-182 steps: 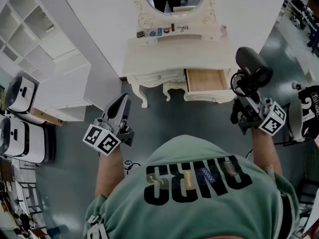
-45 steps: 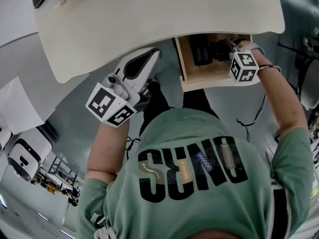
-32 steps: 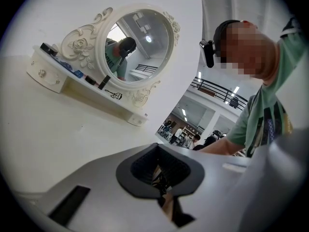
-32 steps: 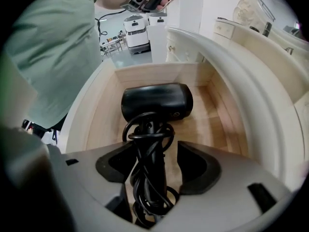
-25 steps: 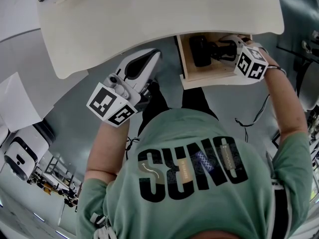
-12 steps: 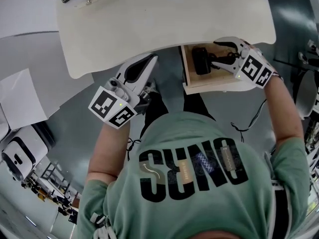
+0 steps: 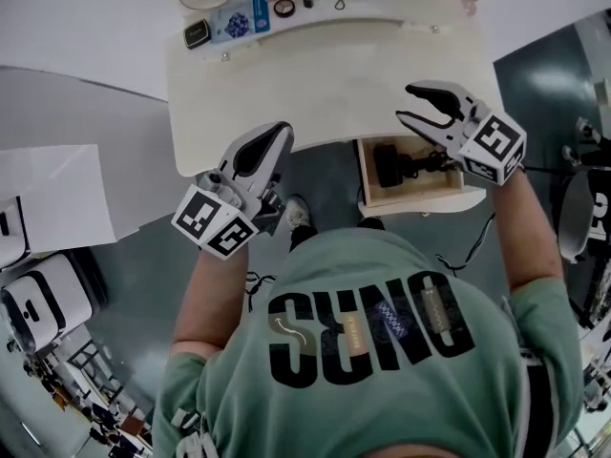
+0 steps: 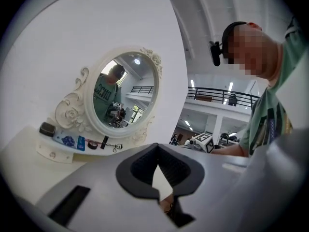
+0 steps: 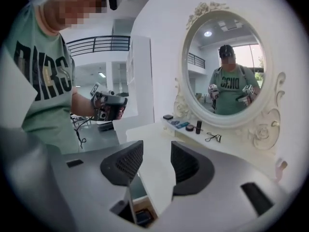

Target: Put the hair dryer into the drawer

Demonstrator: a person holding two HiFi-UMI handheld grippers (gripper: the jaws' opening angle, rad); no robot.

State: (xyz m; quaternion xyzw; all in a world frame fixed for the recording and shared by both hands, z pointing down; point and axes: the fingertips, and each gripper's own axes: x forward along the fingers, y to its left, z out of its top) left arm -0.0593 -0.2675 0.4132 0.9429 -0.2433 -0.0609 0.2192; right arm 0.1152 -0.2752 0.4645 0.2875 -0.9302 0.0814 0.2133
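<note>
Where tabletop (image 7: 325,93) overhangs drawer (image 7: 425,197) | hair dryer's (image 7: 389,168) far end perhaps hidden

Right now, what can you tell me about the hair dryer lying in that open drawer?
The hair dryer is black, probably plastic, with a chunky body and a thinner dark part reaching right; I cannot tell whether that is its handle or its cord. It lies flat inside the open wooden drawer, just below the front edge of the white dressing table. Nothing but the drawer seems to touch it.
</note>
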